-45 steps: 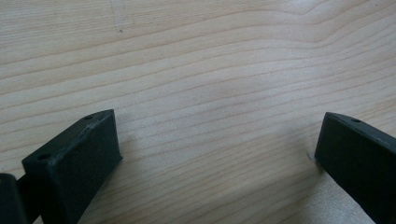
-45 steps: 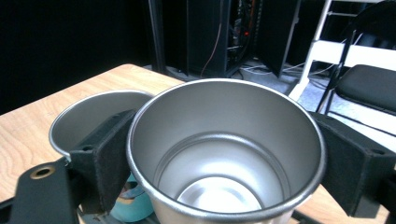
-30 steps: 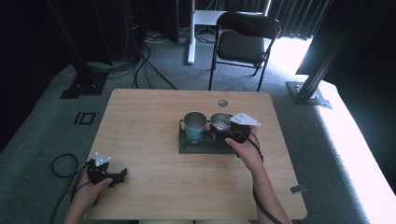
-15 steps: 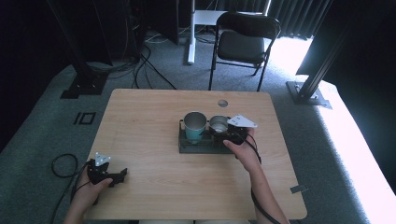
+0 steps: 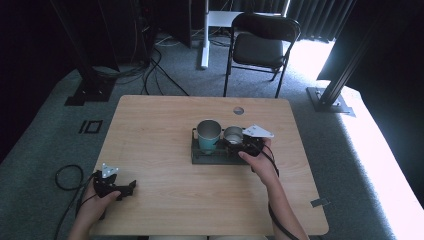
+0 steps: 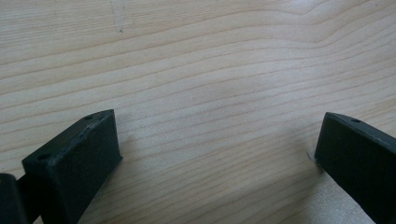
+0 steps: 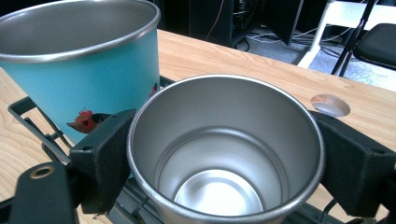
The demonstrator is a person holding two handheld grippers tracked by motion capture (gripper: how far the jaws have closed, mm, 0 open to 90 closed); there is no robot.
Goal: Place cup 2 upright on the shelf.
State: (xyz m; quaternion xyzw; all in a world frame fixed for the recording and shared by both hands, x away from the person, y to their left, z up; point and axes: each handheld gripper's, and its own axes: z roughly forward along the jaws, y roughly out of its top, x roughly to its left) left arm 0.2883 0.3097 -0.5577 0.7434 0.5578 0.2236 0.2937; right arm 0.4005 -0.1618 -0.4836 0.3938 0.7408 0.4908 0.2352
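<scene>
We see the right gripper [image 5: 239,147] at the dark wire rack [image 5: 200,157] near the table's middle; its two black jaws sit either side of the plain stainless steel cup [image 7: 224,154], pressed to the wall, so we read it as clamped on that cup; the cup stands upright in the rack, just beside the taller teal-painted metal cup with a red bird print [image 7: 88,70], which stands at its left in the right gripper view; in the high view the steel cup [image 5: 233,135] is the right one of the pair and the teal cup [image 5: 208,134] the left. The left gripper [image 5: 116,187] rests near the front left corner of the light wooden table [image 5: 150,130], well apart from the rack; its jaws stand wide apart over bare wood [image 6: 210,93], holding nothing.

Risks as we judge them: the two cups are very close, so lifting the steel one at a tilt could knock or drag the teal one; the smooth round wall could slip in flat pads if grip is light; the rack is light wire and nothing steadies it, so it may ride up with the cup if the base catches.
</scene>
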